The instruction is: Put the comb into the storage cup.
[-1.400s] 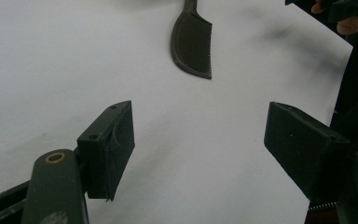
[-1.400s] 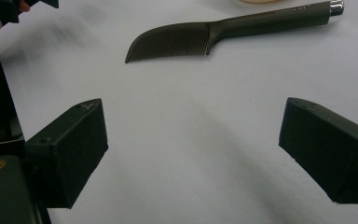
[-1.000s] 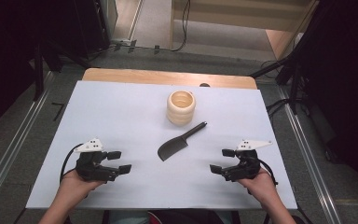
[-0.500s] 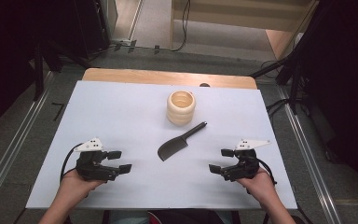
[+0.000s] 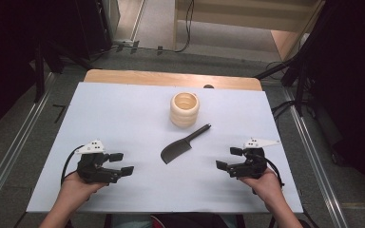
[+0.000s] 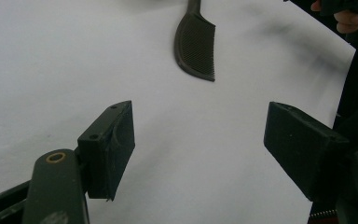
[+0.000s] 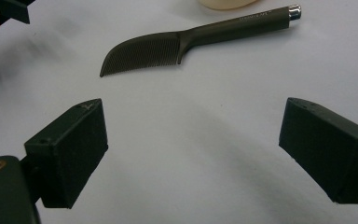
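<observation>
High view: a dark comb (image 5: 177, 151) lies mid-counter (image 5: 123, 109), just in front of a cream holder (image 5: 185, 109), between the left claw (image 5: 122, 163) and right claw (image 5: 224, 158), both spread and empty. Left gripper view: comb (image 6: 196, 44) ahead of parted jaws. Right gripper view: comb (image 7: 191, 44) beyond wide jaws.

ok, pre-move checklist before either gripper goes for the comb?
1. Left gripper open, nothing between its jaws: ok.
2. Right gripper open, nothing between its jaws: ok.
3. Comb lies flat on the white table cover, apart from both grippers: ok.
4. Comb handle free to grasp, its metal-capped end pointing past the wooden cup: ok. Whether it touches the cup: cannot tell.
5. Path from each gripper to the comb has nothing lying in it: ok.
6. Cup upright: ok; whether anything is in it: cannot tell.
</observation>
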Action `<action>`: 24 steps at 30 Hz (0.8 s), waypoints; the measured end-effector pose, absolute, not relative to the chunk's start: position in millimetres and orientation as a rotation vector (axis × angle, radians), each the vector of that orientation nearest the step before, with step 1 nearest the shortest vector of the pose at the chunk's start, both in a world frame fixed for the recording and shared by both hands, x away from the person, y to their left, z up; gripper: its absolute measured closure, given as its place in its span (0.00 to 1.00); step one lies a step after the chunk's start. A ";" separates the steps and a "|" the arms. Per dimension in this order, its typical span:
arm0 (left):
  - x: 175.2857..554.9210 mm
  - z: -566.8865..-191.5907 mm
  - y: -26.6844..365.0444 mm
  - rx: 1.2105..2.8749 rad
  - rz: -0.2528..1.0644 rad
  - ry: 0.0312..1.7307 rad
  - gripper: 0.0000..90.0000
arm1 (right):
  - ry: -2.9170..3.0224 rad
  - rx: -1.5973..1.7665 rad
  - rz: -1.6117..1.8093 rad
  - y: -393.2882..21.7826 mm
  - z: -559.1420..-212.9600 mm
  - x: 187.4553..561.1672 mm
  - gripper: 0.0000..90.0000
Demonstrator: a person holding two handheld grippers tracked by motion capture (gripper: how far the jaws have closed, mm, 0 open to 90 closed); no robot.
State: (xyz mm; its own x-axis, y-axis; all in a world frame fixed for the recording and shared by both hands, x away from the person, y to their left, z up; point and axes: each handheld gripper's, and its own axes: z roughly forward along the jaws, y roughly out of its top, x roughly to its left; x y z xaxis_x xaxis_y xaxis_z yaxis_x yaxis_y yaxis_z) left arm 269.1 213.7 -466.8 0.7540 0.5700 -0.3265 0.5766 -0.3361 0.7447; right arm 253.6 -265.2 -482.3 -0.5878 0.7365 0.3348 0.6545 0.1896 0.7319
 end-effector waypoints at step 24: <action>271.0 -467.5 215.8 2.020 0.013 0.889 0.28 | 2.348 1.366 1.320 -259.5 -467.3 275.9 0.07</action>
